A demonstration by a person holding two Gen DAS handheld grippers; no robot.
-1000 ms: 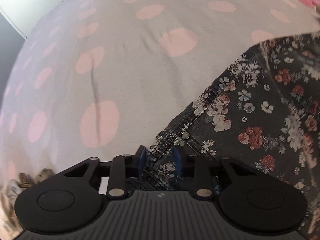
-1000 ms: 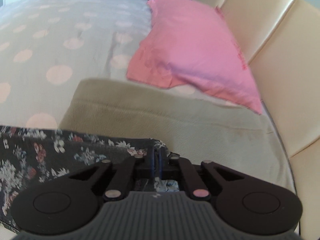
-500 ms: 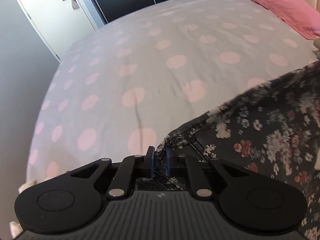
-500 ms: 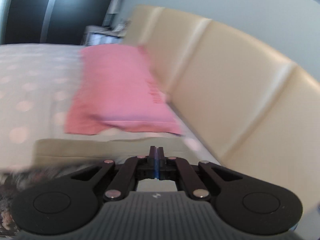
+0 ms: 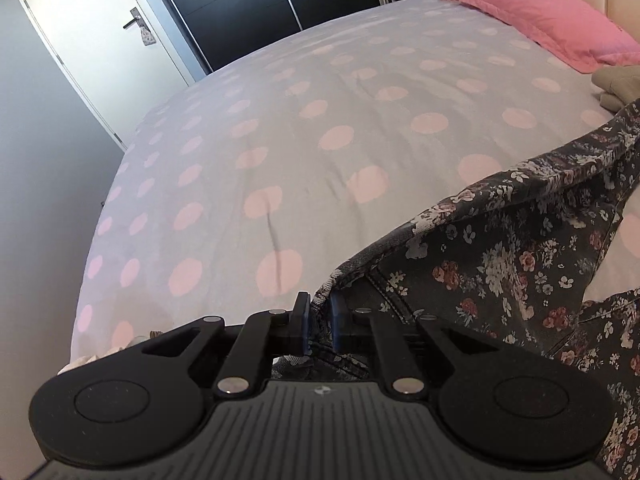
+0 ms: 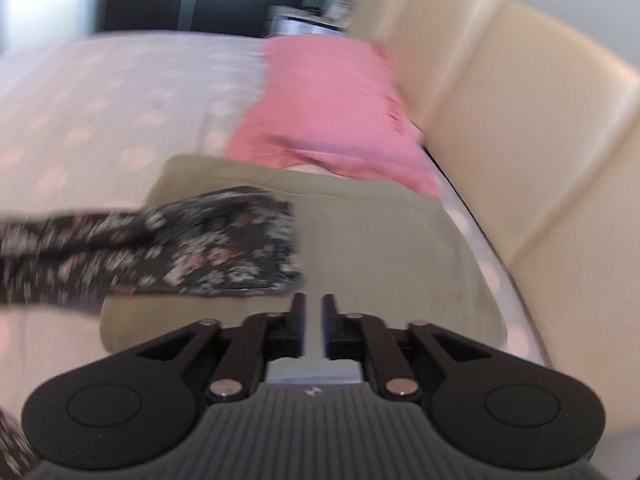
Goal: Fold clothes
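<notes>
- Released from the right gripper (image 6: 314, 312), the floral garment (image 6: 192, 252) had dropped: a second before, those fingers pinched its hem; now they stood a narrow gap apart with nothing between them, the freed end lying blurred across a folded beige cloth (image 6: 380, 248).
- Meanwhile the left gripper (image 5: 319, 316) had lifted its corner clear of the bed and was clamped on a stitched seam of the floral garment (image 5: 500, 264), which hung in a slack drape toward the right.
- Judged from this, one end was set down and the other still carried, mid-fold.
- Dark, denim-like weave with small flowers; the spotted bedsheet (image 5: 320, 140) lay smooth, with a soft pink pillow (image 6: 328, 112) against a padded cream headboard (image 6: 520, 112).
</notes>
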